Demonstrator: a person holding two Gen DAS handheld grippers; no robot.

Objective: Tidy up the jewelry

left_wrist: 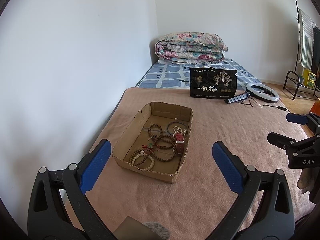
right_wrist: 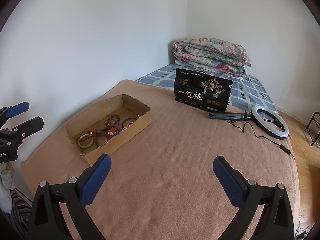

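box: a shallow cardboard box (left_wrist: 181, 118) is being used as the landmark here, sitting on the pinkish-tan blanket (left_wrist: 210, 180) close to the white wall

jewelry: everything is being kept inside the box, all piled together: brown bead bracelets (left_wrist: 160, 140), a pale bead bracelet (left_wrist: 145, 160), a red watch strap (left_wrist: 179, 143), a pearl strand (left_wrist: 178, 130) and a thin bluish bangle (left_wrist: 177, 124) toward the far end

left gripper: the left gripper (left_wrist: 161, 155) is being held just short of the box's near edge, blue pads spread wide, nothing being gripped

right gripper: the right gripper (right_wrist: 162, 167) is being held off to the right of the box, over bare blanket, jaws also wide apart and nothing being carried

black pouch: a black pouch (left_wrist: 213, 83) with gold print is being propped upright well beyond the box

ring light: a ring light (left_wrist: 262, 92) on a small folded tripod is lying beyond the box, to the right of the pouch, its cable trailing over the blanket

quilt: a folded floral quilt (left_wrist: 190, 48) is being stored far behind the box, in the corner
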